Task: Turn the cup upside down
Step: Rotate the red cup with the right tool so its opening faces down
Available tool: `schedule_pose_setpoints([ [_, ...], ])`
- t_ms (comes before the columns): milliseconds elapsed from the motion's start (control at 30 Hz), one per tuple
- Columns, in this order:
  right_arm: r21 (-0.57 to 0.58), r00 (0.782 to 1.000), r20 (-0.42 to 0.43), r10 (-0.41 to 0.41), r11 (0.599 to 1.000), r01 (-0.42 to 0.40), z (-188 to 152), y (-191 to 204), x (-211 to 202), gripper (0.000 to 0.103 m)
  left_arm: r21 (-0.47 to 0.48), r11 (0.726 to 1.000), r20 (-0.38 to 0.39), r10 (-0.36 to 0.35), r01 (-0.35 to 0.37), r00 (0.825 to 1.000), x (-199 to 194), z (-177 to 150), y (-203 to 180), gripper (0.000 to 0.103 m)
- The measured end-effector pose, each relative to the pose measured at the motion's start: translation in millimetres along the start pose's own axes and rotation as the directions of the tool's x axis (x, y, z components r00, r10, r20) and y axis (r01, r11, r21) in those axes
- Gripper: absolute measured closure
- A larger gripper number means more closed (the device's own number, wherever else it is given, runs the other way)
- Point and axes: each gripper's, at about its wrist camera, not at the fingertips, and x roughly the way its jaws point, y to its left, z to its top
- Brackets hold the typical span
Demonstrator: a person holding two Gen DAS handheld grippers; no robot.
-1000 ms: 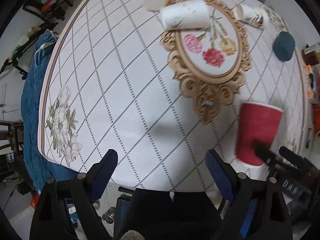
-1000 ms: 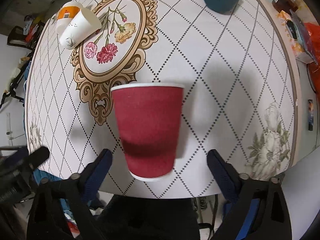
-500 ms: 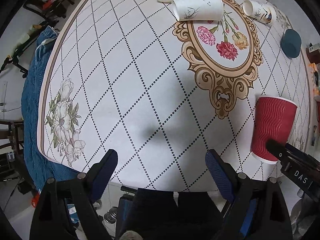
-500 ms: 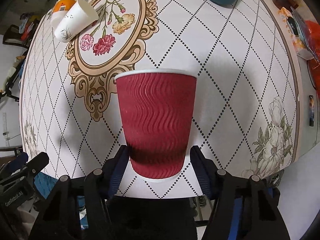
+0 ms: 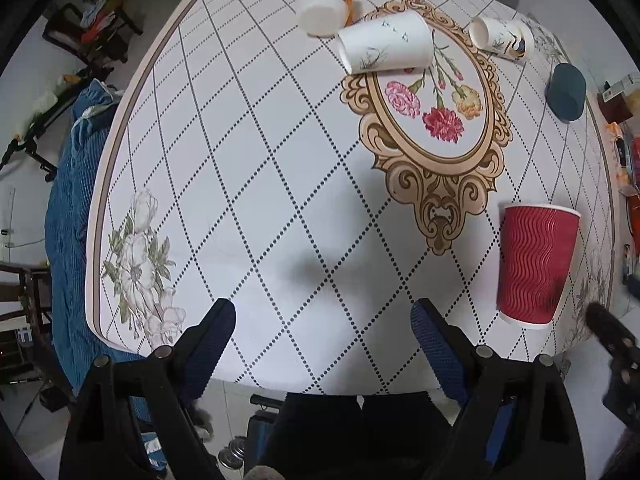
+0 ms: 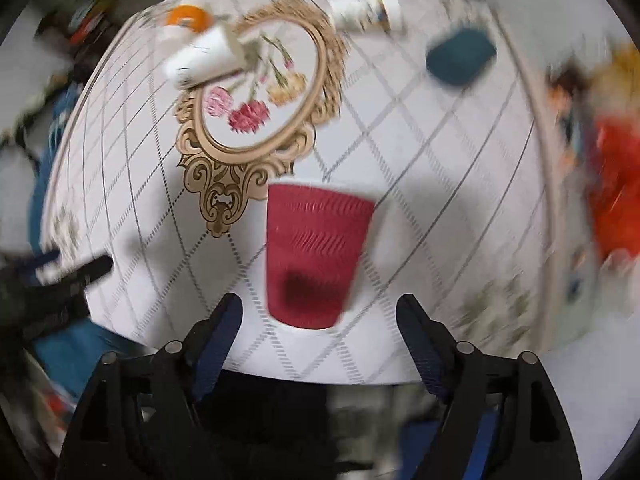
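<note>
Right tongs (image 6: 318, 320) stood wide open, empty, straddling the red ribbed paper cup (image 6: 316, 256) upright near the worktop's (image 5: 280, 160) near edge. Left tongs (image 5: 324, 328) likewise open, idle. Risk: hasty closure could knock the light cup over the edge.

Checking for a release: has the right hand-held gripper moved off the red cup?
Yes. Right hand-held gripper opened and backed away; red cup sits beyond its fingertips.

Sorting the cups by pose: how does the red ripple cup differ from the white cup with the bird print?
The red ripple cup stands upright, mouth up, near the table's front edge; the white bird-print cup lies on its side at the far end. The red one has a wavy ribbed wall, the white one a smooth printed wall. Both are tapered paper cups that neither gripper holds.
</note>
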Motion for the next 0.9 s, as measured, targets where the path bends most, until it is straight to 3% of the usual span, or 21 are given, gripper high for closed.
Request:
schedule_pose_setpoints([
  [67,-0.116,0.995,0.054,-0.087,0.989,0.093,0,9,-15,0.019,0.004,1.000,0.003,-0.015,0.015,1.000,0,0,0,0.013],
  [133,-0.262,0.980,0.108,-0.169,0.946,0.192,-2,22,-26,0.019,0.016,1.000,0.008,-0.025,0.025,1.000,0,0,0,0.013],
  [167,-0.328,0.969,0.129,-0.212,0.913,0.243,-3,28,-28,0.019,0.024,0.999,0.008,-0.023,0.023,1.000,1,0,-1,0.013],
  [267,-0.524,0.916,0.213,-0.339,0.752,0.400,-10,49,-28,0.019,0.041,0.999,0.010,-0.022,0.021,1.000,4,-2,-2,0.013],
  [333,-0.654,0.873,0.281,-0.399,0.586,0.478,-18,64,-22,0.019,0.046,0.999,-0.002,-0.023,0.023,1.000,9,-3,-3,0.013],
  [400,-0.754,0.829,0.360,-0.428,0.390,0.529,-29,79,-14,0.019,0.049,0.998,-0.017,-0.027,0.028,0.999,15,-5,-3,0.013],
  [467,-0.826,0.793,0.441,-0.420,0.156,0.542,-46,90,-2,0.019,0.054,0.998,-0.030,-0.025,0.027,0.999,20,-7,-5,0.013],
  [500,-0.850,0.780,0.474,-0.409,0.020,0.527,-57,92,6,0.019,0.056,0.998,-0.035,-0.025,0.027,0.999,22,-8,-5,0.013],
  [600,-0.849,0.775,0.523,-0.355,-0.295,0.438,-83,91,27,0.019,0.051,0.998,-0.065,-0.028,0.032,0.997,33,-9,-8,0.013],
  [633,-0.828,0.771,0.539,-0.340,-0.381,0.411,-89,87,34,0.019,0.046,0.998,-0.082,-0.032,0.036,0.996,38,-9,-8,0.013],
  [700,-0.769,0.762,0.570,-0.308,-0.527,0.362,-97,79,49,0.019,0.030,0.998,-0.106,-0.046,0.049,0.993,46,-10,-8,0.013],
  [733,-0.739,0.762,0.580,-0.288,-0.580,0.343,-99,75,54,0.019,0.027,0.998,-0.113,-0.048,0.052,0.992,49,-10,-9,0.013],
  [900,-0.559,0.764,0.623,-0.170,-0.780,0.282,-99,56,78,0.019,0.001,0.999,-0.166,-0.052,0.053,0.985,70,-9,-12,0.013],
])
